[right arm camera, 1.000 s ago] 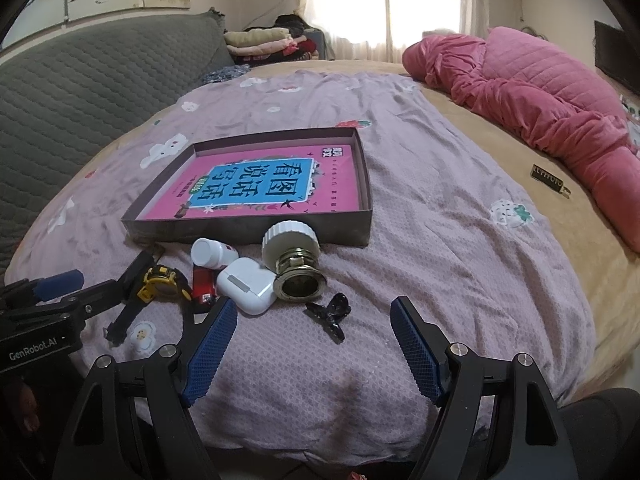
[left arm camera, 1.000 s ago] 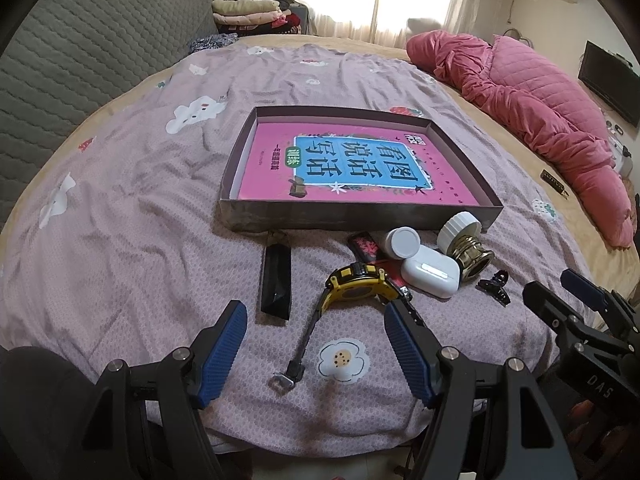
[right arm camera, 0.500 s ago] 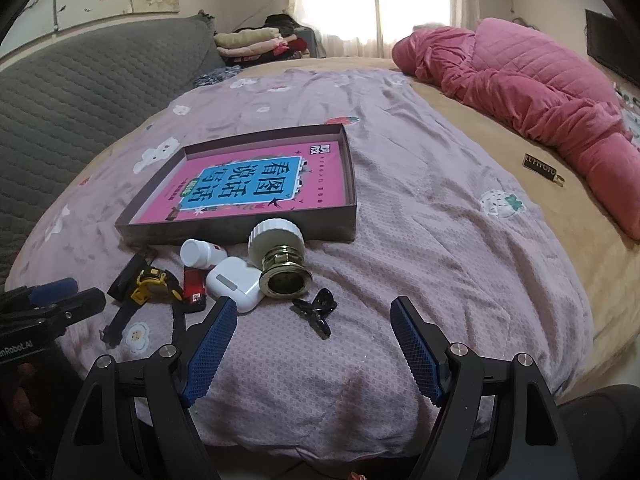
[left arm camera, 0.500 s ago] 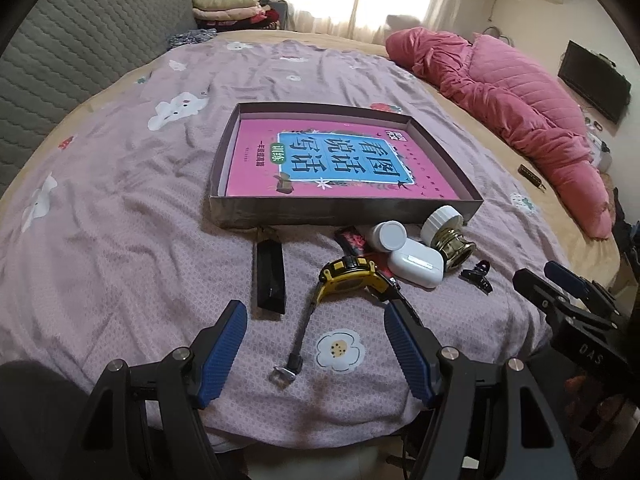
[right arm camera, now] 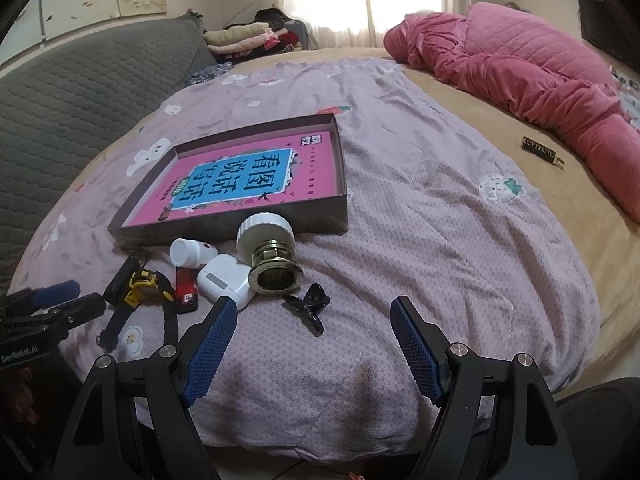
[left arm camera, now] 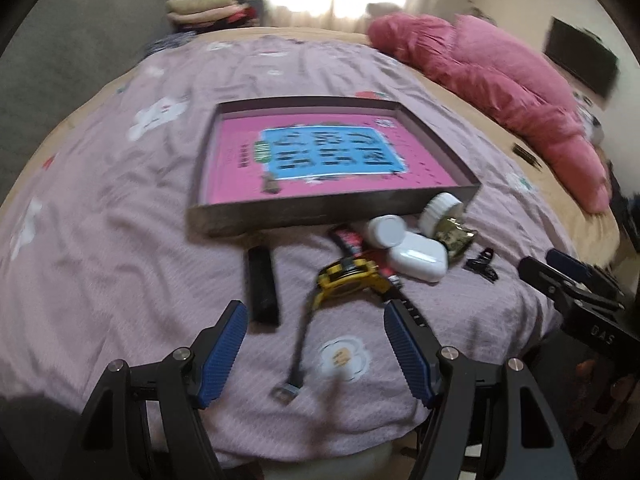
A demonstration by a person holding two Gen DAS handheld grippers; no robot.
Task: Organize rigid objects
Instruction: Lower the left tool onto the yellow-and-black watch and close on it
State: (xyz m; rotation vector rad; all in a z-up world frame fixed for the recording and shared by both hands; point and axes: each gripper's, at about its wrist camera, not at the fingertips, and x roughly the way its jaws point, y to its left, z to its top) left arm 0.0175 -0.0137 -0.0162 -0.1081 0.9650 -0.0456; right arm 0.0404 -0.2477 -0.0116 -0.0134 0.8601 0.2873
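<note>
A shallow brown box (left arm camera: 320,210) (right arm camera: 320,222) lined with a pink and blue sheet lies on the bed. In front of it sit a black bar (left arm camera: 262,284), a yellow watch (left arm camera: 346,276) (right arm camera: 140,286), a red lighter (right arm camera: 186,288), a white pill bottle (left arm camera: 386,230) (right arm camera: 190,252), a white case (left arm camera: 418,258) (right arm camera: 224,280), a brass jar with a white lid (left arm camera: 444,220) (right arm camera: 268,256) and a black hair clip (left arm camera: 482,264) (right arm camera: 308,304). My left gripper (left arm camera: 316,350) is open, just short of the watch strap. My right gripper (right arm camera: 312,352) is open near the clip.
A pink quilt (right arm camera: 540,76) lies bunched at the bed's far right, with a small black item (right arm camera: 540,154) on the tan sheet beside it. A grey quilted headboard (right arm camera: 60,92) runs along the left. Folded clothes (right arm camera: 248,38) are piled at the back.
Both grippers have drawn a little closer to the objects. The left view is now blurred with motion. Nothing on the bed has moved, and both grippers stay open.
</note>
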